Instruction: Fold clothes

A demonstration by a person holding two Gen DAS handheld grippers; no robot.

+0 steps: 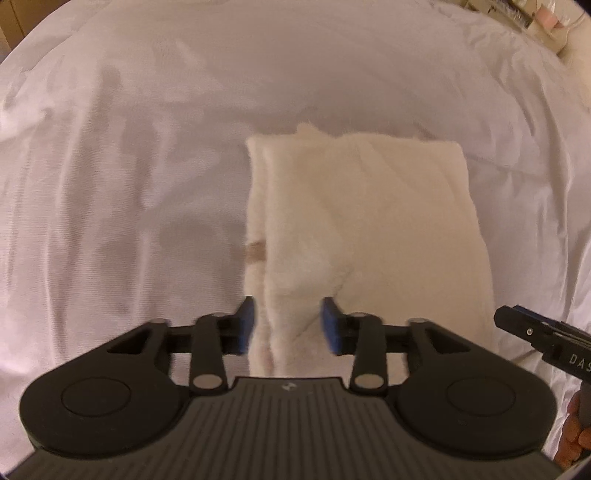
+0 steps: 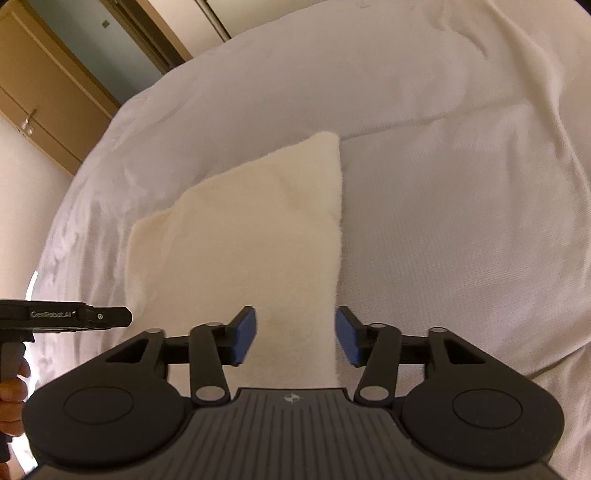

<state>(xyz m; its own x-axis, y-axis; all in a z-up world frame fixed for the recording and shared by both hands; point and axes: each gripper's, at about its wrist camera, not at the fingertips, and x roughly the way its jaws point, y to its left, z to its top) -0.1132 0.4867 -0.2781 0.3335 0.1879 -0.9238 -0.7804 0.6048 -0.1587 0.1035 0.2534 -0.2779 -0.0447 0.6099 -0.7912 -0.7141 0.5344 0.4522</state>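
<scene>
A cream fleecy garment lies folded into a long rectangle on a white bed sheet. A small tan label sticks out at its left edge. My left gripper is open, its blue pads either side of the garment's near left corner, just above it. In the right wrist view the garment runs away to the upper left. My right gripper is open over the garment's near right edge. Each gripper shows in the other's view, the right and the left.
The bed sheet is wrinkled all round the garment. A wooden wardrobe and door stand beyond the bed's far left. Cluttered shelves show at the far right. A hand holds the left gripper's handle.
</scene>
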